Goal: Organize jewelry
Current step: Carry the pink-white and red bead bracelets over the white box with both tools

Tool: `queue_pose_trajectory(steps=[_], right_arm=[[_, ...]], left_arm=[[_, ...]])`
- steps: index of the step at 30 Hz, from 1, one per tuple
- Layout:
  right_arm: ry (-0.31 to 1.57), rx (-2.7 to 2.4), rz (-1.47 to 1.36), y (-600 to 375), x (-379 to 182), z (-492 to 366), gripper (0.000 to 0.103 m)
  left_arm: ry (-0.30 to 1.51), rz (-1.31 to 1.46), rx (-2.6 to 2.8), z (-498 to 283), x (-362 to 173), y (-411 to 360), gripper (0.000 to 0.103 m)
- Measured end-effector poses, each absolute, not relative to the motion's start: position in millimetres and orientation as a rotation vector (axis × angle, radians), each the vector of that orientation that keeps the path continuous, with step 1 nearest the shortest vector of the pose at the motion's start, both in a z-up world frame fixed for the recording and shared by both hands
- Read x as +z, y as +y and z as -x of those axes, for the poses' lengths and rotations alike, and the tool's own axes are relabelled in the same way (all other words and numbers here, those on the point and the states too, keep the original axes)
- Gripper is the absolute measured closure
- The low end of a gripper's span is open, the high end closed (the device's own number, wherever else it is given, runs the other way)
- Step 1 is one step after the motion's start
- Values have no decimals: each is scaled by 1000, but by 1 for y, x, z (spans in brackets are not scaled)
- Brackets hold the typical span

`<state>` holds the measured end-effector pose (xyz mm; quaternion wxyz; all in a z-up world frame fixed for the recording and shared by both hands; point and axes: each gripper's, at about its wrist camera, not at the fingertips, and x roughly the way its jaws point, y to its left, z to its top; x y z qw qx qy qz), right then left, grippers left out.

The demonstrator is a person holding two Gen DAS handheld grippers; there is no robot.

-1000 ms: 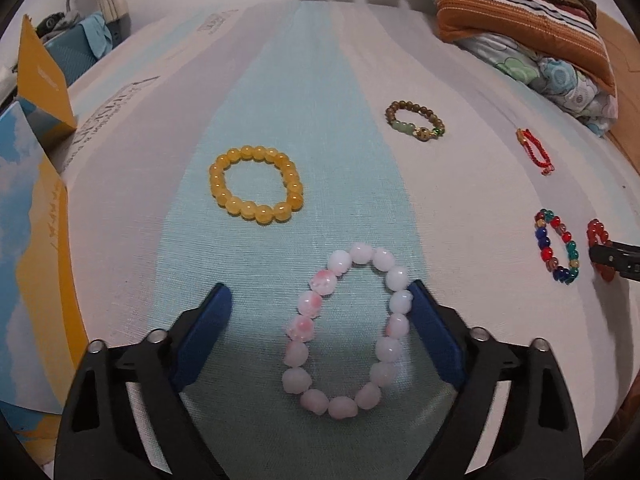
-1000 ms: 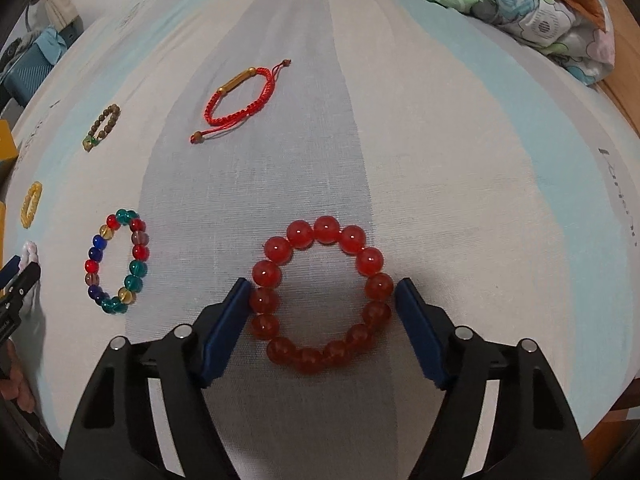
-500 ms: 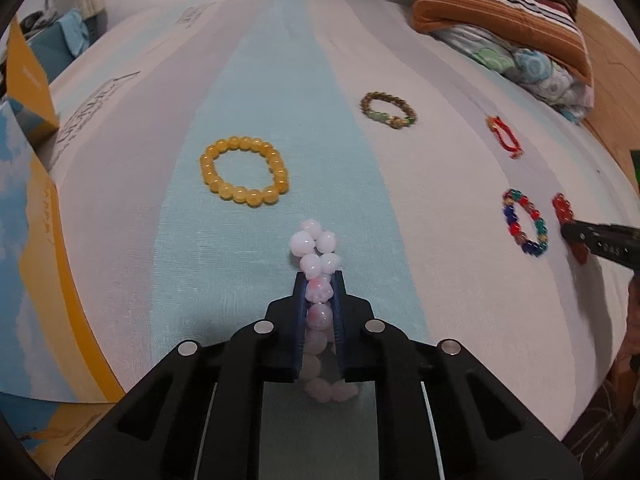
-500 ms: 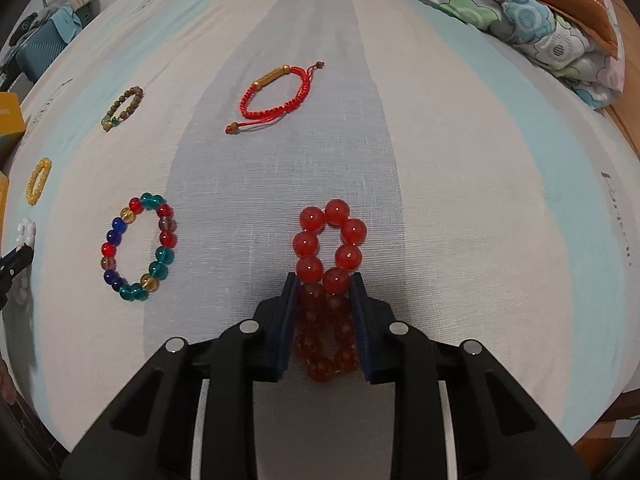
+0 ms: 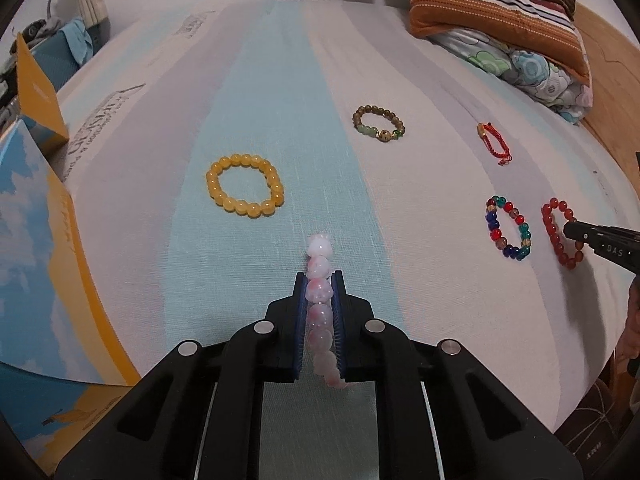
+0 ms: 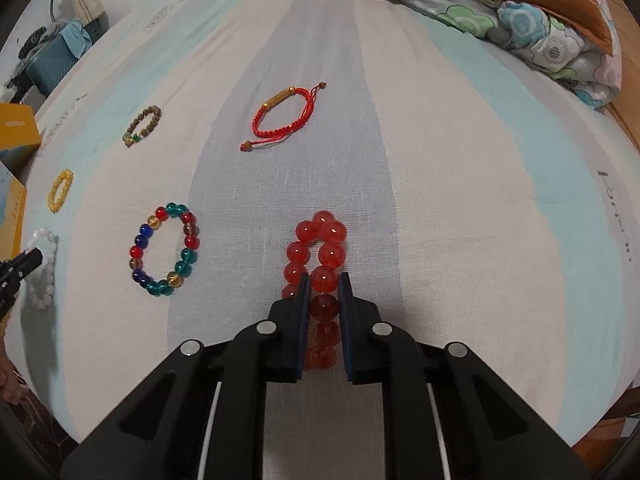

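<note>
Striped bedding in pale blue, grey and cream covers the bed, with a folded quilt pile at its far end. Left claw is pressed together on the pink bead bracelet, squeezed into a narrow strand just nearer than the yellow bead bracelet. Right claw pinches the red bead bracelet, with one side of the loop between the pads and the other bulging out past the left pad.

Judged from this, both pieces are gripped and the step is the lift. Raise each straight up and slowly, since round beads can roll out between flat pads. The red loop's uneven hold looks the likelier to slip. Keep it clear of the multicoloured bead bracelet, just left of the red one. The red cord bracelet and brown bead bracelet lie farther off, well apart from the yellow one.
</note>
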<state>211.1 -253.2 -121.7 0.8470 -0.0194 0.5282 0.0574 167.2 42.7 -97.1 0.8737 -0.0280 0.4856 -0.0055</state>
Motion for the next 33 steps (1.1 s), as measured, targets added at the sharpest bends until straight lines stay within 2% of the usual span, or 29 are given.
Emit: queue_pose_trajectory(steps=[9, 33], right_arm=[[1105, 141, 5, -258, -113, -208, 90], [984, 221, 9, -227, -37, -188, 90]], left_arm=[[1009, 52, -1, -162, -78, 41, 92], [986, 66, 35, -145, -17, 54, 92]])
